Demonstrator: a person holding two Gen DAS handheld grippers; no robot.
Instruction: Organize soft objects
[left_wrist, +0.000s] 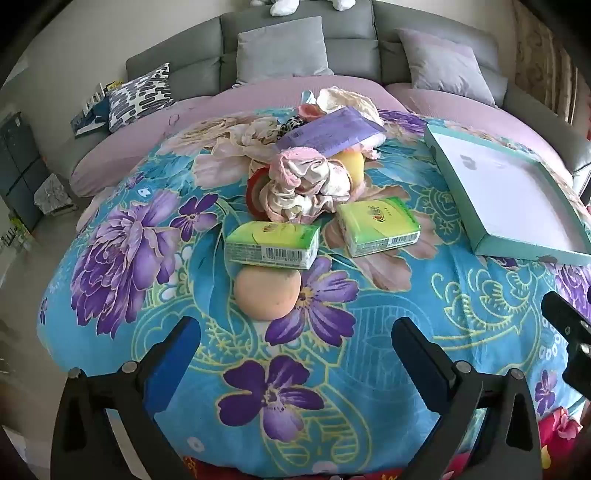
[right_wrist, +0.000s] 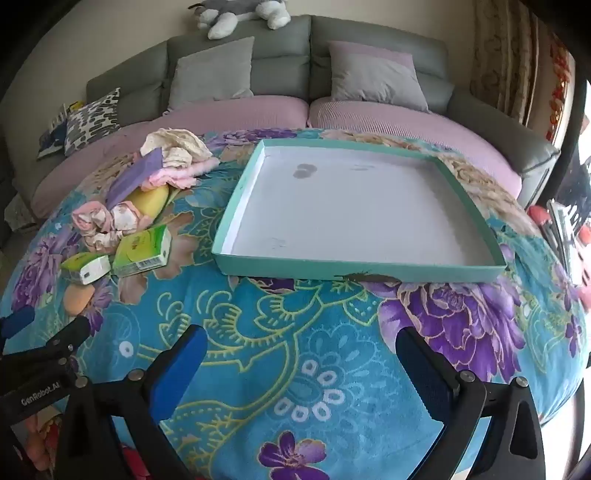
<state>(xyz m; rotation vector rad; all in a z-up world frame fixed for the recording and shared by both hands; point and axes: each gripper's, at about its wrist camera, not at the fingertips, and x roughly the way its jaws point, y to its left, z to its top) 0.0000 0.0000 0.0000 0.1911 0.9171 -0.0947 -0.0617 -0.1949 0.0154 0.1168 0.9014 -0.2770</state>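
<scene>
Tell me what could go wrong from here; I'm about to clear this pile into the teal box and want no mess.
1. One green tissue pack rests partly on the orange sponge; pulling the sponge first may tip the pack.
2. The purple packet lies atop loose cloth; lifting cloth could slide it off.
3. The teal box sits on soft blanket and may shift when loaded.

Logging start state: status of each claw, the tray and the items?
left claw: open, holding nothing
right claw: open, holding nothing
teal tray: empty
green tissue packs: on blanket, outside tray
orange sponge: partly under a pack
crumpled cloths: piled
</scene>
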